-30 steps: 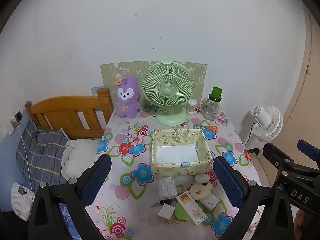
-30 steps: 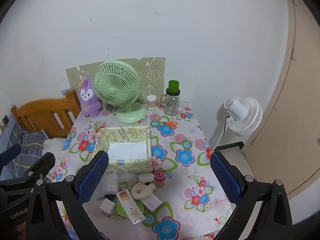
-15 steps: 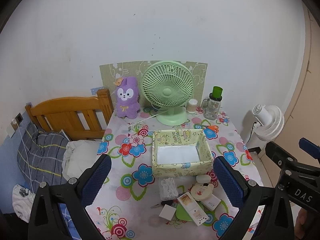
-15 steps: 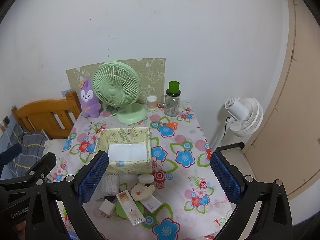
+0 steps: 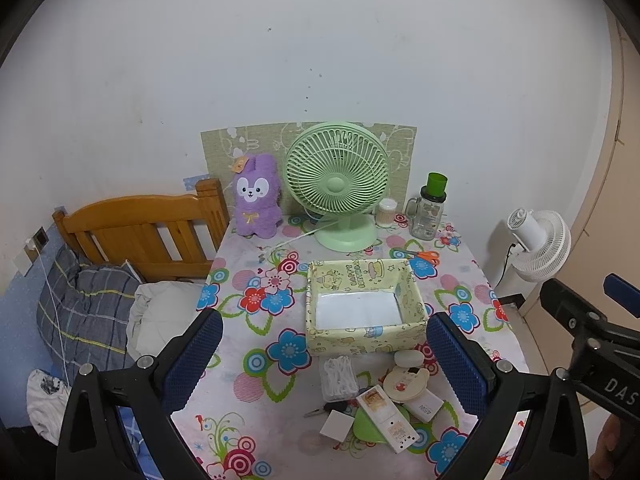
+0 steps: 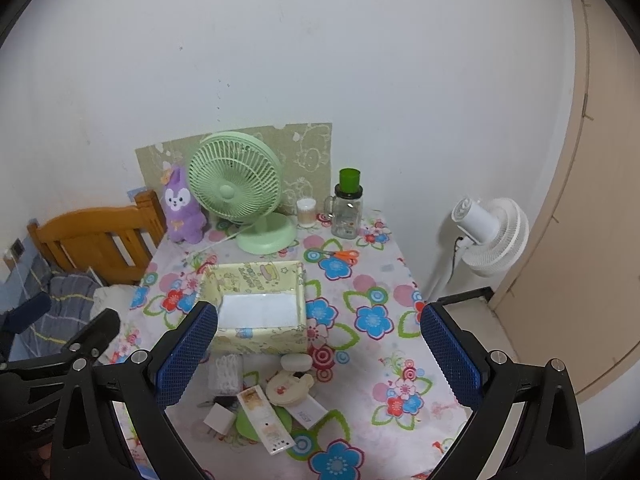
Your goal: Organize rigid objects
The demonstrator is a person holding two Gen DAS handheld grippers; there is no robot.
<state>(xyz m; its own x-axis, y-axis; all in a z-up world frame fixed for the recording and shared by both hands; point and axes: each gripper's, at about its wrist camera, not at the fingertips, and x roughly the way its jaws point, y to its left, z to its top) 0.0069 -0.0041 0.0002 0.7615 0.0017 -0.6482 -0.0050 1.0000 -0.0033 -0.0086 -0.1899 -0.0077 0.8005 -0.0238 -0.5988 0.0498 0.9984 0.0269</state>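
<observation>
A yellow patterned open box [image 5: 362,308] stands mid-table; it also shows in the right wrist view [image 6: 256,304]. In front of it lies a heap of small items: a clear box of cotton swabs [image 5: 339,376], a round cream compact [image 5: 405,385], a long white remote-like piece [image 5: 386,418], a white square block [image 5: 337,425], a white oval case [image 5: 408,358]. The heap shows in the right wrist view around the compact [image 6: 289,388]. My left gripper [image 5: 324,364] is open and empty, high above the table. My right gripper [image 6: 316,354] is open and empty too.
A green desk fan [image 5: 338,182], purple plush rabbit [image 5: 256,196], glass jar with green lid [image 5: 431,210], small cup [image 5: 386,213] and orange scissors [image 5: 420,255] stand at the back. A wooden bed headboard [image 5: 136,228] lies left, a white floor fan [image 5: 538,246] right.
Both grippers have drifted slightly, so the table sits a little differently in view. Nothing on the table has moved.
</observation>
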